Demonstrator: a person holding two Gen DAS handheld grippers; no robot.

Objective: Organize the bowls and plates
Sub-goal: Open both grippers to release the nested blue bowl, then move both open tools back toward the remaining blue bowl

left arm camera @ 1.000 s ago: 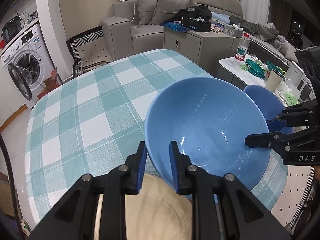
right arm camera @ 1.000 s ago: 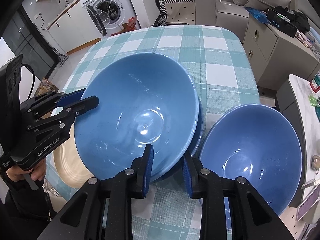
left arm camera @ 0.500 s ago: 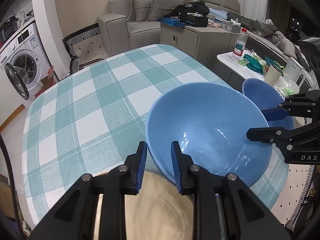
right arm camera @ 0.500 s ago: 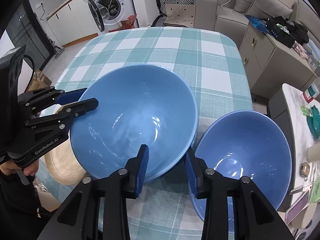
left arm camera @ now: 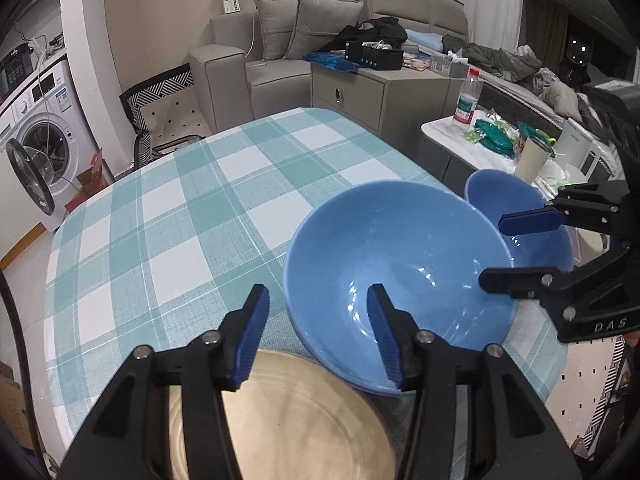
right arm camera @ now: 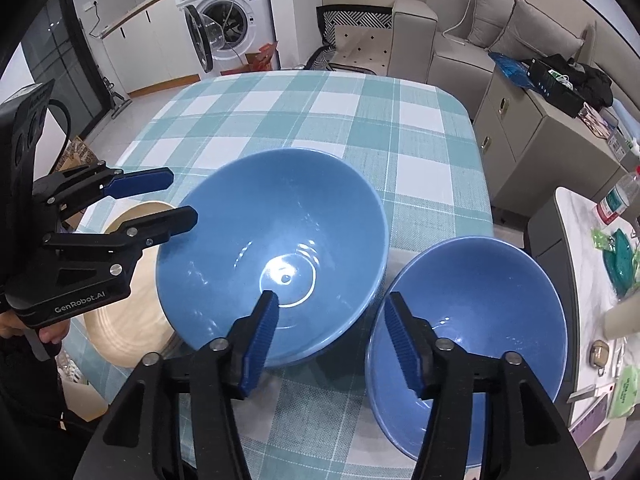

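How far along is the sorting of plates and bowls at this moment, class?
Done: the large blue bowl sits stacked on another blue dish, barely visible under it. In hand: nothing; the left gripper and right gripper have just been opening, pads clear of its rim. Left: the second blue bowl and the beige plate lie separately on the table.

On the table (right arm camera: 420,128), one bowl (right arm camera: 248,240) sits between a plate (right arm camera: 124,328) and another bowl (right arm camera: 492,292).
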